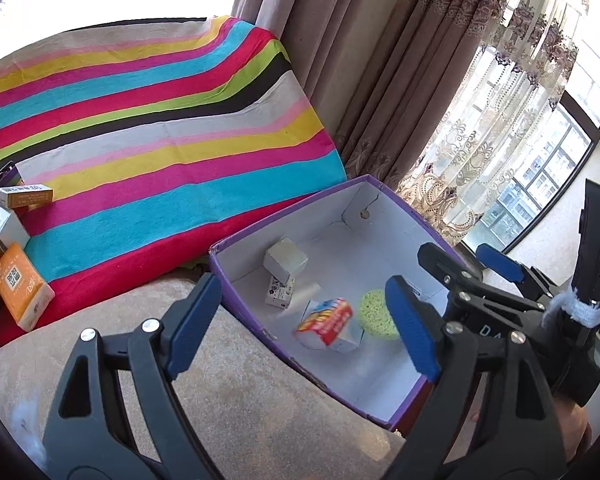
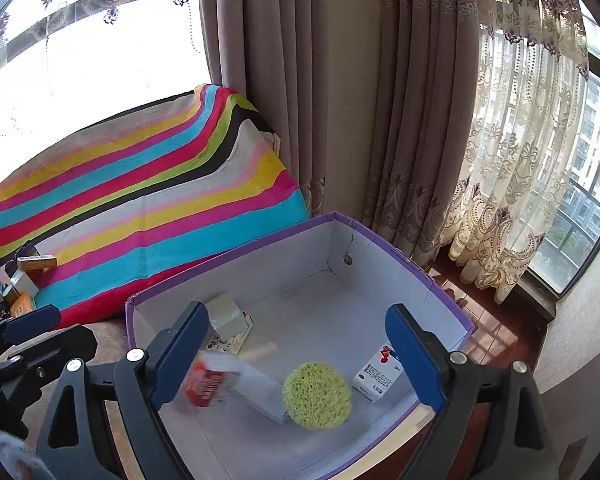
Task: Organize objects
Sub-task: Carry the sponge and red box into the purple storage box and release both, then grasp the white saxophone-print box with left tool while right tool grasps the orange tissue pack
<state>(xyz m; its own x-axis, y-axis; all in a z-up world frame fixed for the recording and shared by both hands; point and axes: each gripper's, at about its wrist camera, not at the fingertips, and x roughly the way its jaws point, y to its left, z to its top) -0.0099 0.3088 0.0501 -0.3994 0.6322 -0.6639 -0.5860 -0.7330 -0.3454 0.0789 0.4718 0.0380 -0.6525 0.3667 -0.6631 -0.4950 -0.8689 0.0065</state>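
**Light cartons in the box, more waiting on the striped blanket**

Both grippers hang above the purple box (image 2: 432, 276), jaws wide apart and holding nothing. The right gripper (image 2: 296, 356) is over the box's near end; the left gripper (image 1: 300, 324) straddles its left wall, with the beige cushion (image 1: 228, 400) under its left finger.

Inside the box, the red and white carton (image 2: 220, 384) looks blurred and tilted, so it may be in motion or just landing; I cannot tell. It lies at the near left, touching or just beside the green sponge ball (image 2: 317, 396). A white medicine carton (image 2: 378, 378) leans near the right wall, and a pale cube box (image 2: 228, 314) sits on a printed carton at the far left.

Left to sort, on the far left of the striped blanket (image 1: 160, 152): an orange tissue pack (image 1: 20, 284), a brown and white carton (image 1: 26, 196) and a small white box (image 1: 8, 226), close together.

Handling, as I judge it:
1. The cartons are probably light, thin card that dents; grip across the 2 broad flat faces near the middle, gently.
2. The tissue pack is soft and slick in its wrapper; pinch its short width, mid-length, firmly enough that it does not slide.
3. The sponge ball should squash and spring, so it may roll if nudged.
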